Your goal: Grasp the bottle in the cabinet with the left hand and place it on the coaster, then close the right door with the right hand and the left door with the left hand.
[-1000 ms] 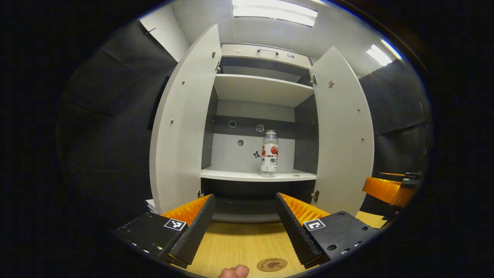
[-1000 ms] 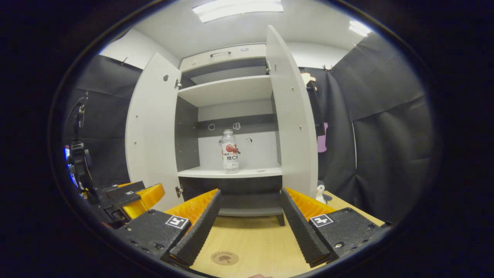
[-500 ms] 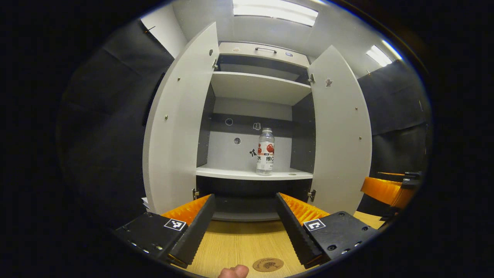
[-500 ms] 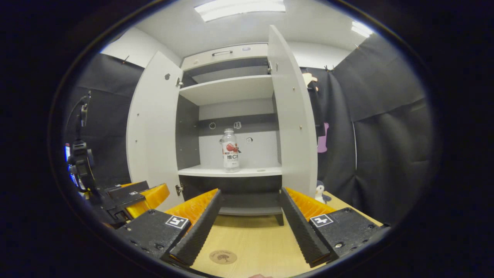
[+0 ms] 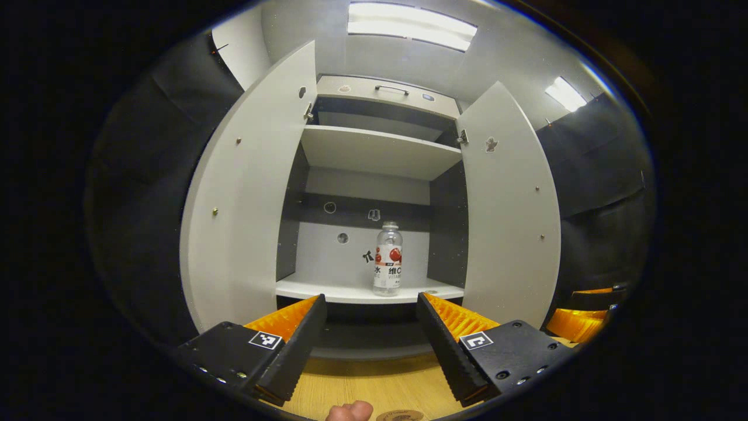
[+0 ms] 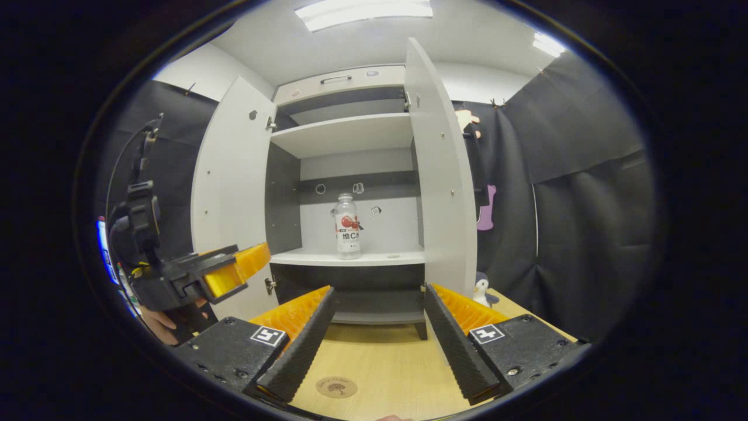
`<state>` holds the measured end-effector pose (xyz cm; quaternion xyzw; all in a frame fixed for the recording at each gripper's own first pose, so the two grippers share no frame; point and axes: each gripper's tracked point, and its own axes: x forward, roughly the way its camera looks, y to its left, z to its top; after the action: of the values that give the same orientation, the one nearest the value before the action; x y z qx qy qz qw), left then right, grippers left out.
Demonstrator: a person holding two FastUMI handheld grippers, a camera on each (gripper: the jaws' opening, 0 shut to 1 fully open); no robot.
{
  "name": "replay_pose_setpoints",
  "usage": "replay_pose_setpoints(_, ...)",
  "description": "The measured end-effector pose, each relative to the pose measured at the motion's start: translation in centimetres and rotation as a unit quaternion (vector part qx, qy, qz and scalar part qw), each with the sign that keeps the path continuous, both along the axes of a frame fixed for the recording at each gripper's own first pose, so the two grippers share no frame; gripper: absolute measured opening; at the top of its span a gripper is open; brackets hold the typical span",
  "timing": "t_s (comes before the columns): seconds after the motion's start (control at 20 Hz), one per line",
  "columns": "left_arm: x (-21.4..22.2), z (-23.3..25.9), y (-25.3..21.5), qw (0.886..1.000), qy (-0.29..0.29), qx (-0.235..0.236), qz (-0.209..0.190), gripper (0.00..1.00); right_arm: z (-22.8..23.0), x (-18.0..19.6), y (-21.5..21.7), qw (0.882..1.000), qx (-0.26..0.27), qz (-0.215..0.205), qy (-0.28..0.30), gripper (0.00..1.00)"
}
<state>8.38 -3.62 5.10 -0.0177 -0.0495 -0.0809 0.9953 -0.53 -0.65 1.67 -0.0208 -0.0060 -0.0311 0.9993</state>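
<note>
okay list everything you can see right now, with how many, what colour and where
cabinet: one, white with dark grey inside, on the table, both doors open
bottle: one, clear with a red and white label, upright on the lower shelf
coaster: one, brown, round, on the table in front of the cabinet
table: one, light wood
penguin toy: one, black and white, on the table right of the cabinet
ceiling lights: several, white
left gripper: one, open, facing the bottle
right gripper: one, open, above the table
</note>
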Motion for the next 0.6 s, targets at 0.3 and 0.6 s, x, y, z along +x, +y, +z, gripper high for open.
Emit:
replay_pose_setpoints(0.3, 5.1, 3.6, -2.9, 0.999, -0.014, -0.005, -0.034, 0.99, 0.2, -0.4, -0.7, 1.0, 0.008, -0.013, -0.001, 0.96)
replay_pose_setpoints(0.6, 11.9, 5.3, -5.8, 0.997, 0.007, -0.03, -0.068, 0.95, 0.3, -0.5, -1.7, 0.999, 0.02, -0.03, 0.0, 0.96)
